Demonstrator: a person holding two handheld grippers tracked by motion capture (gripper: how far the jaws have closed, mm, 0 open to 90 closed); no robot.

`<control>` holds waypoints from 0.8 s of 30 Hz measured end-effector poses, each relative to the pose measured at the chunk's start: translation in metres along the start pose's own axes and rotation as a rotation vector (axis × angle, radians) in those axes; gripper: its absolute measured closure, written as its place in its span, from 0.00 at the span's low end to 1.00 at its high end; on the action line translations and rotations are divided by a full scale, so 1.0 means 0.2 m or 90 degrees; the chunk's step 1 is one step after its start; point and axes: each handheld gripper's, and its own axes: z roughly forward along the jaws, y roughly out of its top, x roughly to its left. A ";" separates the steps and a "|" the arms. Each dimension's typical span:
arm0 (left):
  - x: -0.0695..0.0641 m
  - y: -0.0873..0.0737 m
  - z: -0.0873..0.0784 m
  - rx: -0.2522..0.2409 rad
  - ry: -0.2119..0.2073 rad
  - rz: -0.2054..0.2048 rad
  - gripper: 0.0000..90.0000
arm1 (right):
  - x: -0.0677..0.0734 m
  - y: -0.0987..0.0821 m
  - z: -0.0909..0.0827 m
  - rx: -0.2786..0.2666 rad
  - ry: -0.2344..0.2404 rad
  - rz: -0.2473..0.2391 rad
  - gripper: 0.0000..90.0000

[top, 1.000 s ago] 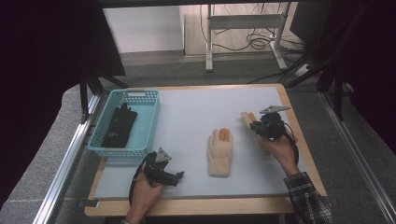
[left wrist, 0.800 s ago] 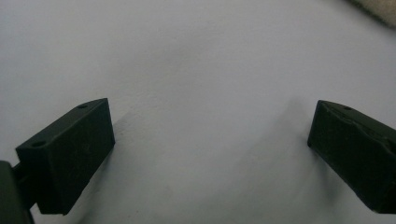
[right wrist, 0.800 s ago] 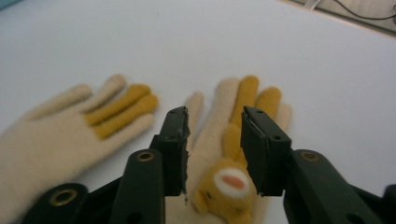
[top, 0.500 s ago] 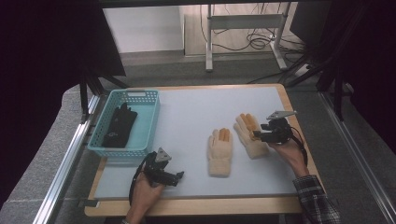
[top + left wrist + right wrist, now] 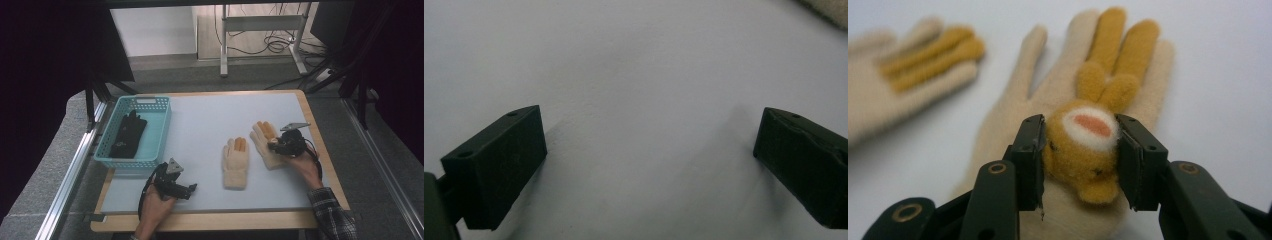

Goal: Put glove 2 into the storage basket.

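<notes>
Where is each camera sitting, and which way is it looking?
High view: above the table's near side, looking forward and down; both forearms enter from below, left gripper and right gripper showing.
Left gripper view: on the left gripper, facing bare table between open jaws.
Right gripper view: on the right gripper, clamped on the bunny glove.
Shared: both cream gloves, high and right gripper views.

Left gripper (image 5: 192, 189): black, blocky jaws with small screw holes, grey three-cornered top plate, black trailing cable. Right gripper (image 5: 1079, 160): black, brass-ringed pivots, matching plate. Right forearm: plaid sleeve (image 5: 332, 217).
</notes>
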 end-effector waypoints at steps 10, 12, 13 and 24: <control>0.00 0.00 0.00 0.000 0.000 0.000 0.01 | 0.09 0.02 -0.02 -0.032 -0.011 -0.037 0.42; 0.00 0.00 0.00 0.000 0.000 0.000 0.01 | 0.06 0.02 0.00 -0.008 0.009 -0.088 0.42; 0.00 0.00 0.00 0.000 0.000 0.000 0.01 | 0.06 0.02 0.00 -0.008 0.009 -0.088 0.42; 0.00 0.00 0.00 0.000 0.000 0.000 0.01 | 0.05 -0.01 0.01 0.002 0.031 -0.114 0.64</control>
